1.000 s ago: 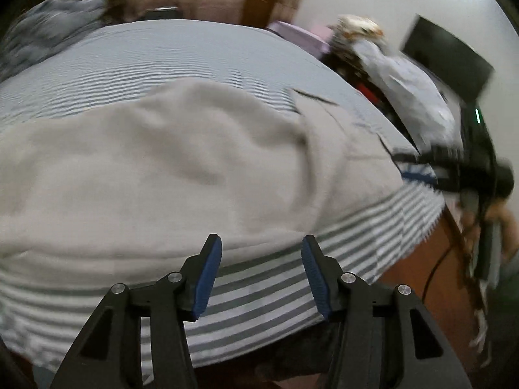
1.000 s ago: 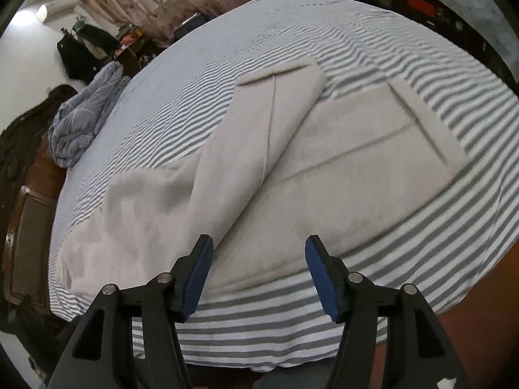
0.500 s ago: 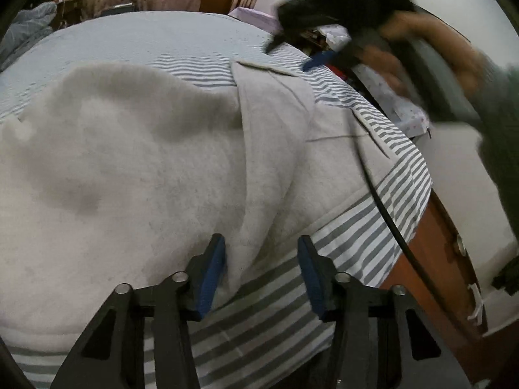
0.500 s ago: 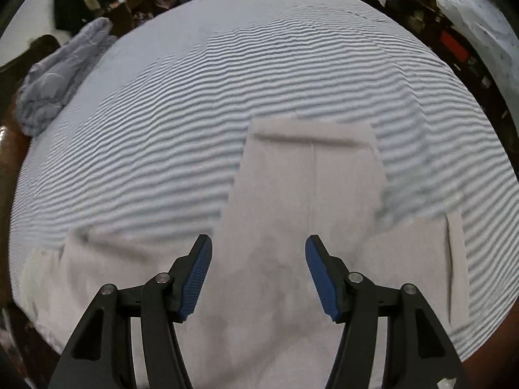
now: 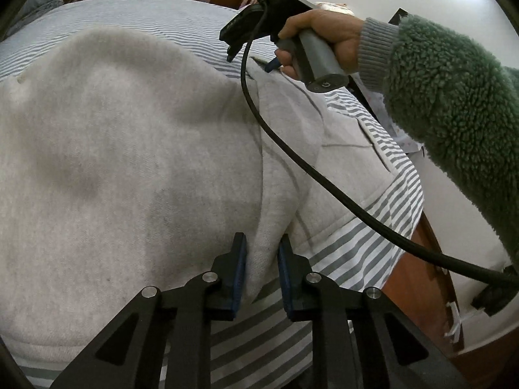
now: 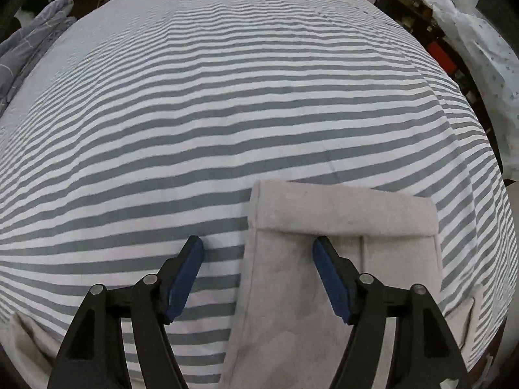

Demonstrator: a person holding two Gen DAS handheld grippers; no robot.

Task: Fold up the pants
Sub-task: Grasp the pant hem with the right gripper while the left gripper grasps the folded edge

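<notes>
Light grey fleece pants point(image 5: 129, 149) lie spread on the striped bed, one leg folded over the other. My left gripper point(image 5: 262, 259) has closed on a raised fold of the pants near the bed's front edge. My right gripper point(image 6: 258, 259) is open, with its fingers either side of the left edge of a pant leg's hemmed cuff point(image 6: 343, 214). In the left wrist view the right gripper point(image 5: 249, 45) is held by a hand in a green fleece sleeve, over the far leg end.
The grey-and-white striped bed sheet point(image 6: 227, 97) fills both views. A black cable point(image 5: 324, 175) trails across the pants. The wooden bed frame point(image 5: 421, 275) is at the right edge. A blue-grey blanket point(image 6: 29, 42) is at the far left and cluttered fabric point(image 6: 470, 32) at the far right.
My left gripper has narrowed from wide open onto a fold of the pants. My right gripper moved forward along the leg to its cuff.
</notes>
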